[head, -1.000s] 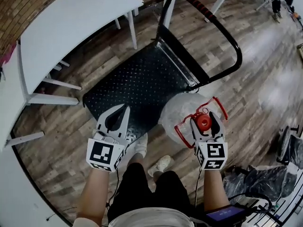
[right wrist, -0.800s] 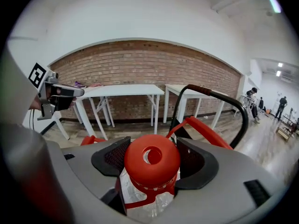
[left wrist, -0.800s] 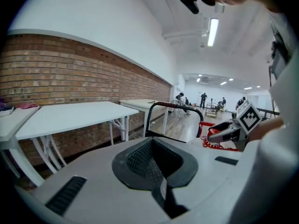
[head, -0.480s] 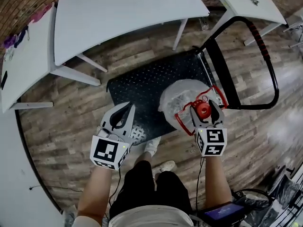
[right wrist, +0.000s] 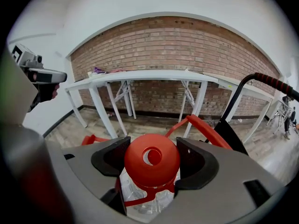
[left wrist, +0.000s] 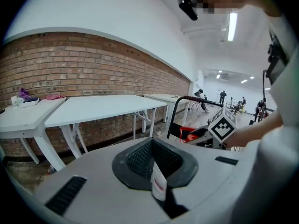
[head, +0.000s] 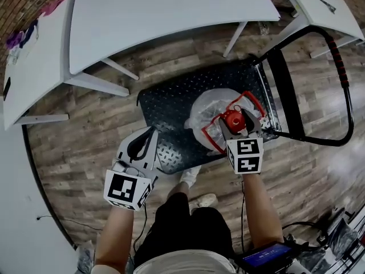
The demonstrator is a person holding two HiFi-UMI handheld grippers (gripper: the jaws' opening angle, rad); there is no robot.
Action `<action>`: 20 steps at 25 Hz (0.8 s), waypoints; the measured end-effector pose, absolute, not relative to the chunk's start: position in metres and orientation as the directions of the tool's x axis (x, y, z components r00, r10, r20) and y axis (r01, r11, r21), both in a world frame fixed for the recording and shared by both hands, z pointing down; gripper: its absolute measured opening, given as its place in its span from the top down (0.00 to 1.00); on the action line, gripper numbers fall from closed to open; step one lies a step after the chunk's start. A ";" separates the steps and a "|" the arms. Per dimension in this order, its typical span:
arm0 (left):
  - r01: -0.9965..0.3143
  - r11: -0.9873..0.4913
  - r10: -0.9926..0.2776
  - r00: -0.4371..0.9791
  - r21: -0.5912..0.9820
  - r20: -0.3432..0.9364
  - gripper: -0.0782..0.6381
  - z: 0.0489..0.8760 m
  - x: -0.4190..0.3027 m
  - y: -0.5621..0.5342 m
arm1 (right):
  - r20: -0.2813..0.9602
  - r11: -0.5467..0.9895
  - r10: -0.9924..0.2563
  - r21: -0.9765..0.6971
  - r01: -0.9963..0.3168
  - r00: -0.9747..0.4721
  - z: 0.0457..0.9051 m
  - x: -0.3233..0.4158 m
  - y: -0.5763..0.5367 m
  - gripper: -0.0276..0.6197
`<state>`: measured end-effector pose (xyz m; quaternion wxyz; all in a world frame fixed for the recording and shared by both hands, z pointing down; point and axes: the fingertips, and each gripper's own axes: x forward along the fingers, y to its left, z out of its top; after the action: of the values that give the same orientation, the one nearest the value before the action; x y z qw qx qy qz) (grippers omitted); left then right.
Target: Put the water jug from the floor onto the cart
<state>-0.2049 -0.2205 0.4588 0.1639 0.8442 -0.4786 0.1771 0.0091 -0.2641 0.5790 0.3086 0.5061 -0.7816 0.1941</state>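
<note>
Right gripper, jaws clamped round the red cap of the water jug, holds it over the cart deck, set-down and release seemingly left to do; left gripper hangs aside, pressed together, empty

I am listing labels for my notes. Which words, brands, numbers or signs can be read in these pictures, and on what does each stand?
No words, brands or numbers can be read.
Marker cubes: black-and-white square patterns only, no letters.
White strip at the left gripper: a red mark, too blurred to read.
Small screen at the waist: too small to read.
Water jug cap: no print visible.
</note>
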 end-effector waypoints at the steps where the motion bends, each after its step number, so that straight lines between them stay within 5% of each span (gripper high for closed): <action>1: -0.864 -0.492 -0.747 0.483 0.107 0.457 0.89 0.460 -0.204 -0.221 | 0.684 0.414 -0.666 0.006 -0.910 -0.298 0.583 0.007 -0.265 0.47; 20: -0.832 -0.538 -0.703 0.531 0.136 0.474 0.89 0.469 -0.191 -0.207 | 0.655 0.424 -0.682 -0.008 -0.906 -0.325 0.584 -0.011 -0.261 0.47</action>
<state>-0.1906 -0.2069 0.4693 0.1757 0.8572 -0.4476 0.1845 -0.0107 -0.2606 0.5837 0.2927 0.5016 -0.7914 0.1906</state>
